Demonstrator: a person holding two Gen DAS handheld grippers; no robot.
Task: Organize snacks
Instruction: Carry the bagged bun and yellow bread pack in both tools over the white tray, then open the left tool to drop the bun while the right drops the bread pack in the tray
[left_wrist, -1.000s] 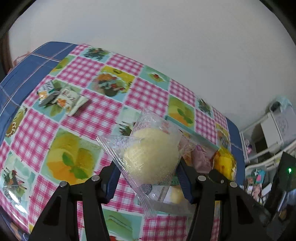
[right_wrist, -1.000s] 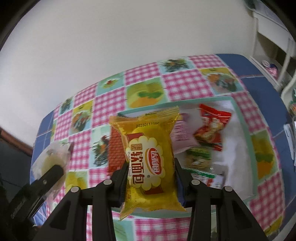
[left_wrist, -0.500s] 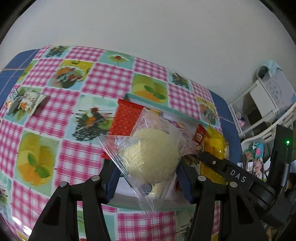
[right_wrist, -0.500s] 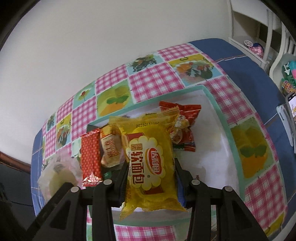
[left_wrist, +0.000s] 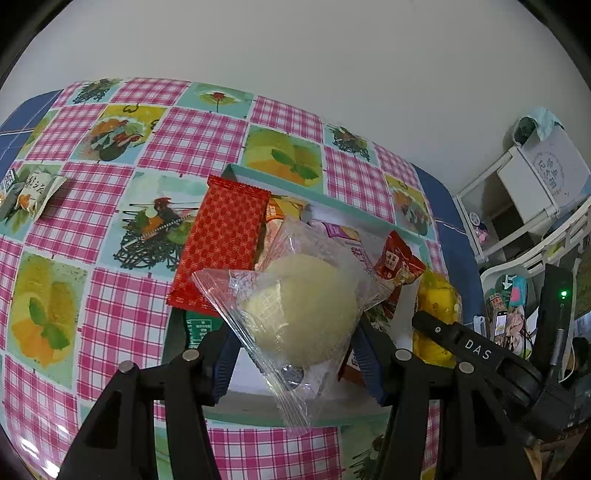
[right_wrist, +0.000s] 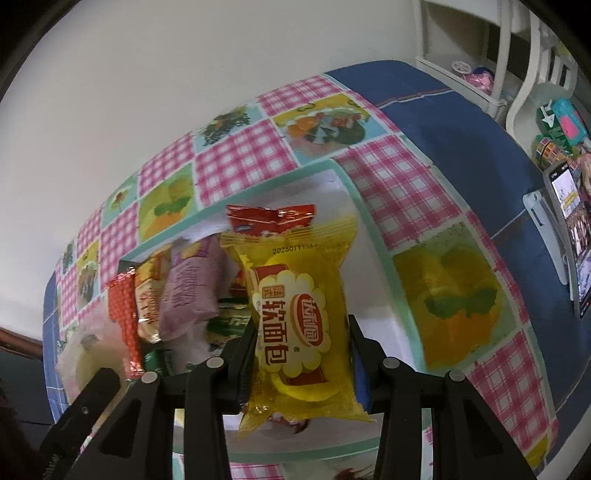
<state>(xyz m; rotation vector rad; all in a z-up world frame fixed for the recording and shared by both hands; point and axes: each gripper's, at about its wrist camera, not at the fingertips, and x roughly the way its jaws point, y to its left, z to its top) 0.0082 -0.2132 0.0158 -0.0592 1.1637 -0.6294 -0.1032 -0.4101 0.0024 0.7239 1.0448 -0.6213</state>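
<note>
Left gripper (left_wrist: 295, 332) clamped on clear-wrapped bun (left_wrist: 299, 310), right gripper (right_wrist: 301, 354) clamped on yellow bread pack (right_wrist: 299, 325), long axis along fingers; both over tray (right_wrist: 376, 236), directly below.

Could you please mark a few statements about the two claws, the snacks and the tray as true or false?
1. The left claw grips a clear bag with a pale round bun. True.
2. The right claw is empty. False: it is shut on a yellow bread packet.
3. A red patterned packet lies at the tray's left edge, partly over the rim. True.
4. The tray holds no snacks. False: several packets lie in it, among them a purple packet.
5. A few small packets lie on the tablecloth, apart from the tray. True.
</note>
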